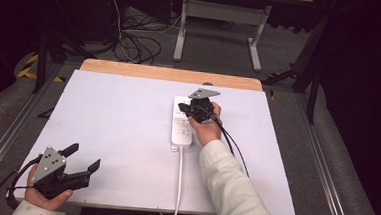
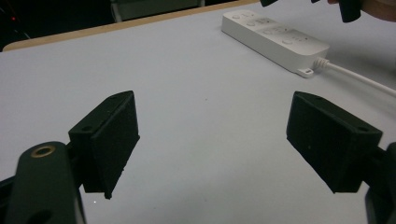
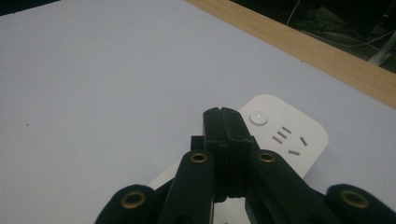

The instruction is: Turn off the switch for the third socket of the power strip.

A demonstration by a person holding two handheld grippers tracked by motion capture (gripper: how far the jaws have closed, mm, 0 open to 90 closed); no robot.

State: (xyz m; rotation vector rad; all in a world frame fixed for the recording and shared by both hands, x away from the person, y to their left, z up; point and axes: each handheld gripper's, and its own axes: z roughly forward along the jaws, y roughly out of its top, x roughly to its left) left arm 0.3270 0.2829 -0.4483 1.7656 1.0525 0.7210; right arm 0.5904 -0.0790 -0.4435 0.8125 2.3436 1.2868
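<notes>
white power strip (image 1: 183, 125) lies right of centre on the white tabletop (image 1: 117, 128), long axis running 12 to 6 in the high view, its white cord (image 1: 179, 182) trailing off toward 6 and over the near table edge. a strip of bare wood (image 1: 170, 74) shows along the far edge at 12.

r gripper (image 1: 183, 107) sits over the far end of the strip, held by the r hand (image 1: 206, 126), pale sleeve (image 1: 233, 190) coming in from approx 5 o'clock. jaws clenched, pads pressed flat together w/ nothing between them. in the right gripper view the closed tips (image 3: 226, 122) hang just above the strip's end, round button (image 3: 258, 116) just beside them at 2 o'clock, socket slots (image 3: 286, 137) a bit further at 3. can't tell if tips touch the strip.

l gripper (image 1: 83, 157) at approx 8 o'clock on the table, near the front left corner, well apart from the strip. jaws released, spread wide, empty; bare tabletop between them in the left gripper view, strip (image 2: 275, 39) off at 1 o'clock.
</notes>
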